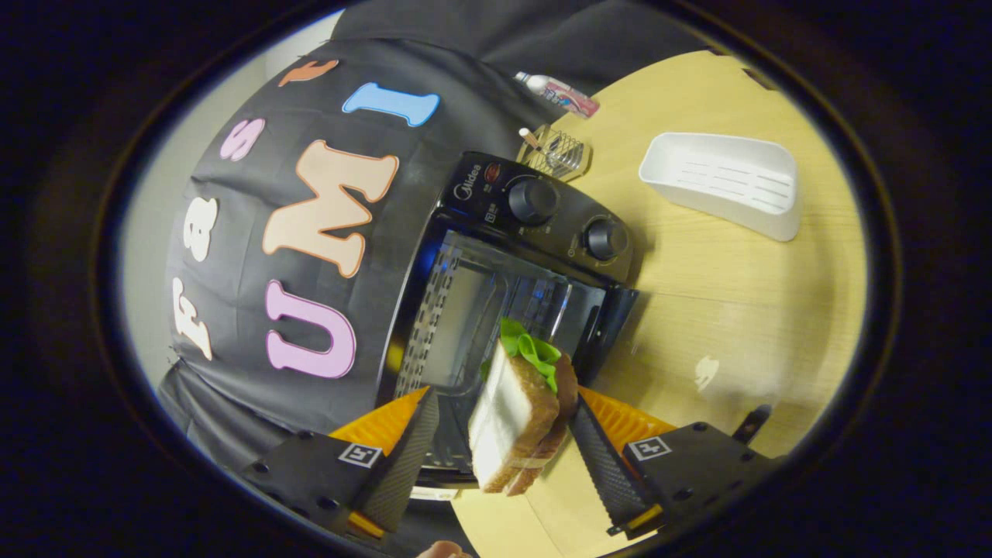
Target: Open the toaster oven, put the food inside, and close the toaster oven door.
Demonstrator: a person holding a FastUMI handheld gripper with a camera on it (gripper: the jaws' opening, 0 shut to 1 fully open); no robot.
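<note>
Sandwich at the mouth of the open toaster oven, between the gripper's (496, 453) spread fingers.
Left finger (403, 457) stands apart from the bread; the layered white-bread sandwich with green lettuce (518, 411) touches the right finger only, just before the black toaster oven's (535, 225) open cavity; beyond, a small wire rack (559, 151); a white plastic tray (725, 184) on the pale wooden table (744, 310).

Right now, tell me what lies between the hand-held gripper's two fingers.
The sandwich, touching one finger, clear of the other; open toaster oven beyond. Gripper view.
</note>
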